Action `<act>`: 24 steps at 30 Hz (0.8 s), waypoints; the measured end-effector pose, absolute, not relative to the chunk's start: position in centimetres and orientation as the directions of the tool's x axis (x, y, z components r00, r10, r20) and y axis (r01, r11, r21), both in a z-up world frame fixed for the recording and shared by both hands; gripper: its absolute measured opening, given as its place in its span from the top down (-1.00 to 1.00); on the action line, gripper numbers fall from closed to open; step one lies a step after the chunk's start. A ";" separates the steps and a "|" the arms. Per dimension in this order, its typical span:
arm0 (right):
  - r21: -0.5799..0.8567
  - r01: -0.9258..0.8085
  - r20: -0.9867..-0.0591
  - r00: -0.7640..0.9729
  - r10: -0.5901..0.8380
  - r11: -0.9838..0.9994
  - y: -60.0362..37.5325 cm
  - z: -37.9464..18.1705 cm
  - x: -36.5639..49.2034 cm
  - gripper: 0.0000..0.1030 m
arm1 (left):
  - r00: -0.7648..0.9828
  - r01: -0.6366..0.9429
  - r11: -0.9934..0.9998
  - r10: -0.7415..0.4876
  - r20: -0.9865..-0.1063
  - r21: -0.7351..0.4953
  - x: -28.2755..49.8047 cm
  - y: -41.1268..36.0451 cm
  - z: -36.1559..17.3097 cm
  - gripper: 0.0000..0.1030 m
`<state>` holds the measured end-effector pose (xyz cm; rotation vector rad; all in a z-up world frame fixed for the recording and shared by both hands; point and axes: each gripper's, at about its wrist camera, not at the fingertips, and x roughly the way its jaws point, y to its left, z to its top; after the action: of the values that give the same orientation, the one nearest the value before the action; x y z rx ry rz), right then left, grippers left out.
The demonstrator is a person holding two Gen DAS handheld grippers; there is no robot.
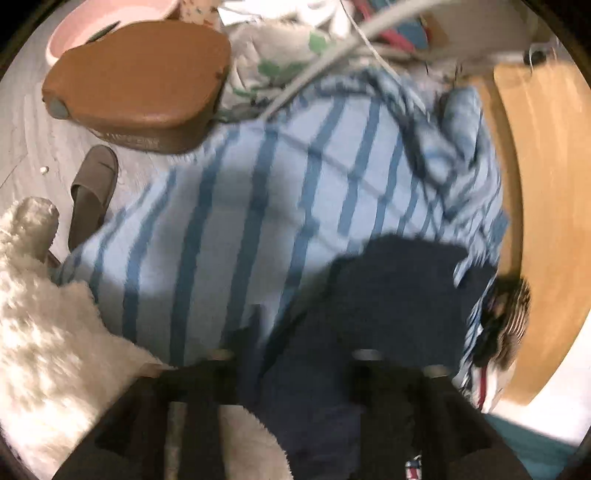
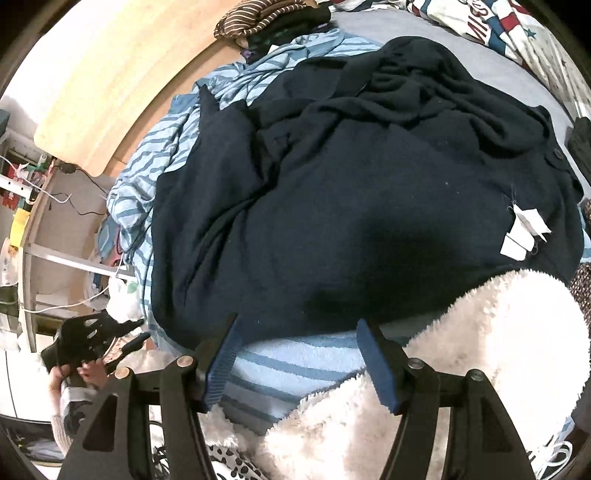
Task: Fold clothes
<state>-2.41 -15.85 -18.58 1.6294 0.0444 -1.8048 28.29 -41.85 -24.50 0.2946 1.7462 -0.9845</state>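
**Hovering over a navy garment on a striped bedcover**

Lying spread and rumpled across the bed, the navy garment (image 2: 351, 177) fills most of the right wrist view, with white tags (image 2: 522, 230) showing at its right edge and a button near its upper right border. It rests on a light blue striped bedcover (image 1: 258, 192), which shows bare in the left wrist view and as a strip just below the garment's near hem in the right one.

The right gripper (image 2: 295, 354) points steeply down at that hem. Its jaws stand apart, blue pads (image 2: 221, 365) clear of the cloth, nothing between them but the striped cover below. A white fleecy fabric (image 2: 461, 350) lies just beside and under the right finger.

The left gripper (image 1: 291, 373) is blurred in its own view; its dark fingers are spread with nothing clamped, above the edge of the navy cloth. From the right wrist view it appears at the far left, held in a hand (image 2: 86, 373), well apart from the garment.

Beyond the bed, a brown lidded container (image 1: 140, 85) and a slipper (image 1: 92, 188) sit on the pale floor. A wooden headboard (image 1: 535, 203) runs along the bed's far side, with a brown striped garment (image 2: 258, 18) heaped against it.
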 end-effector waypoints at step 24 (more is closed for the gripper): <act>0.348 0.622 -0.916 0.386 -0.113 -0.701 -23.2 -30.7 -0.4 -0.52 | -0.473 0.843 0.241 -0.093 -0.876 -0.481 20.1 -52.6 -25.8 -0.41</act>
<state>-0.39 -23.21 -30.68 1.9606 0.4363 -1.3692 20.06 -52.59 -25.82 0.7078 1.6518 -1.3664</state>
